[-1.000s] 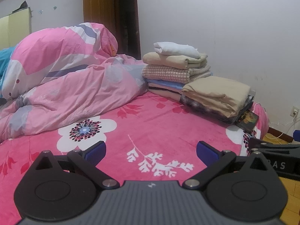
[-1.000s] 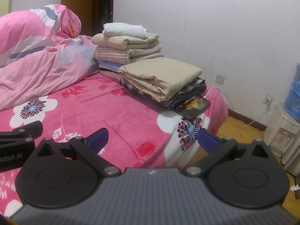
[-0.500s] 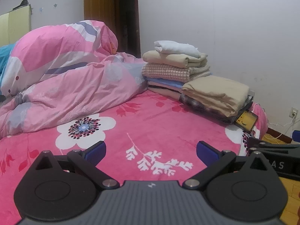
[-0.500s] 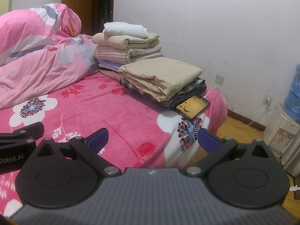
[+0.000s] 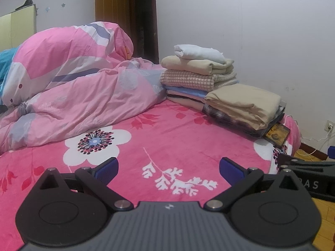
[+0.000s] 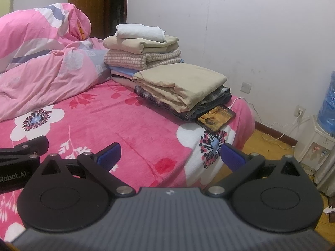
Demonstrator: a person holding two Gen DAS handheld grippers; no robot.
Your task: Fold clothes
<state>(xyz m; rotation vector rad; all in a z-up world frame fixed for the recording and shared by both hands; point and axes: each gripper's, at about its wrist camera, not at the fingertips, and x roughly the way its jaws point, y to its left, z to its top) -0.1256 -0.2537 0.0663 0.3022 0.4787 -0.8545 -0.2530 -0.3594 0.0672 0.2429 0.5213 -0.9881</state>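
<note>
Two stacks of folded clothes rest at the far right of the bed. The tall stack (image 5: 199,77) (image 6: 142,52) has a white piece on top. The low stack (image 5: 245,104) (image 6: 180,85) has a beige piece over plaid cloth. My left gripper (image 5: 168,170) is open over the pink flowered bedspread (image 5: 167,138), holding nothing. My right gripper (image 6: 169,156) is open too, above the bed's front right corner, and is empty. Both hover well short of the stacks.
A crumpled pink duvet (image 5: 73,83) (image 6: 41,62) fills the left of the bed. A lit phone (image 6: 215,118) (image 5: 276,135) lies beside the low stack near the bed edge. A water dispenser (image 6: 320,129) and cables stand on the wooden floor at right. A white wall is behind.
Both grippers stay open and drift only slightly. The phone's screen, dark a second ago, is now lit.
</note>
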